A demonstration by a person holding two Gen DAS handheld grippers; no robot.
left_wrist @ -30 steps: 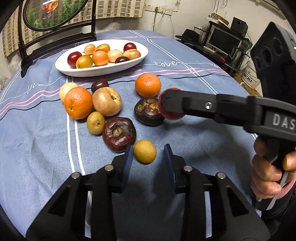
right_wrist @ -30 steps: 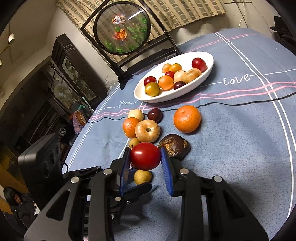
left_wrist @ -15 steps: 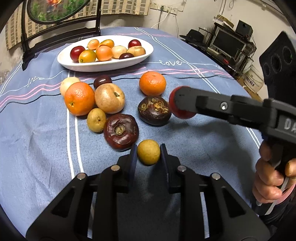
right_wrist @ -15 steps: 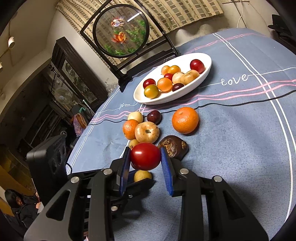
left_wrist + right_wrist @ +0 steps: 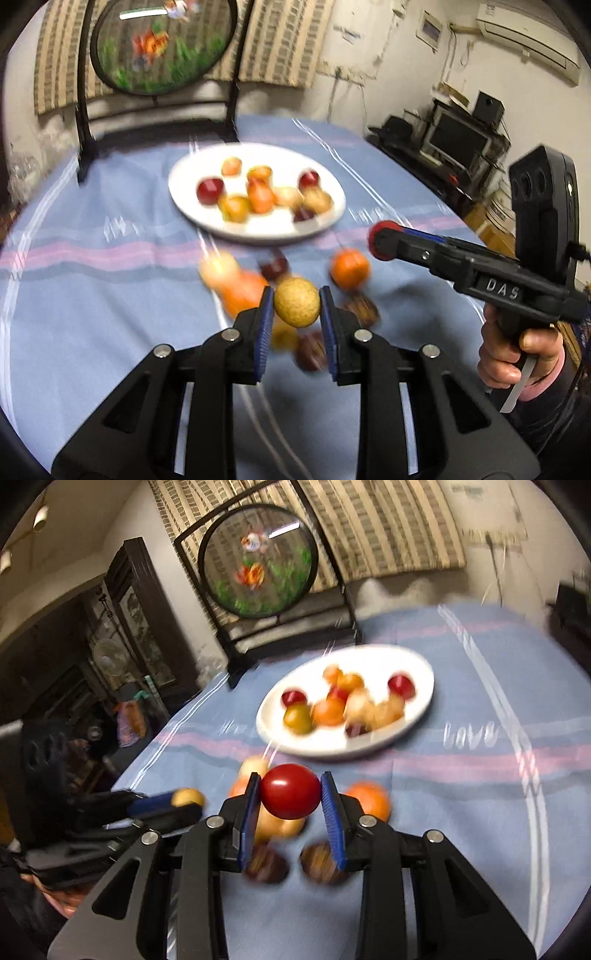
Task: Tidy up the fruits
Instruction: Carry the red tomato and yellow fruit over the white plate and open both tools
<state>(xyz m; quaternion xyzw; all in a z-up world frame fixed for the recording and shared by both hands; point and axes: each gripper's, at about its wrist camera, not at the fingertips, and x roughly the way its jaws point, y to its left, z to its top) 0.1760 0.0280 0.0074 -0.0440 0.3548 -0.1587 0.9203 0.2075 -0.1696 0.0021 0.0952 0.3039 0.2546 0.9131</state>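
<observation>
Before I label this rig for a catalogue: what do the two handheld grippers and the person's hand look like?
Both the left gripper and the right gripper are matte black plastic, with triangular cut-out arms, silver pivot screws and ribbed blue pads. Seen from the side, the right one has a pistol grip, white raised letters "DAS" and a black camera block above. The hand on it shows a pink cuff under a dark sleeve.

Plate of fruit behind loose fruits on tablecloth

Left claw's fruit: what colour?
Dull yellow, speckled skin: the small round fruit clamped in the left claw. Shows best in the left wrist view.
</observation>
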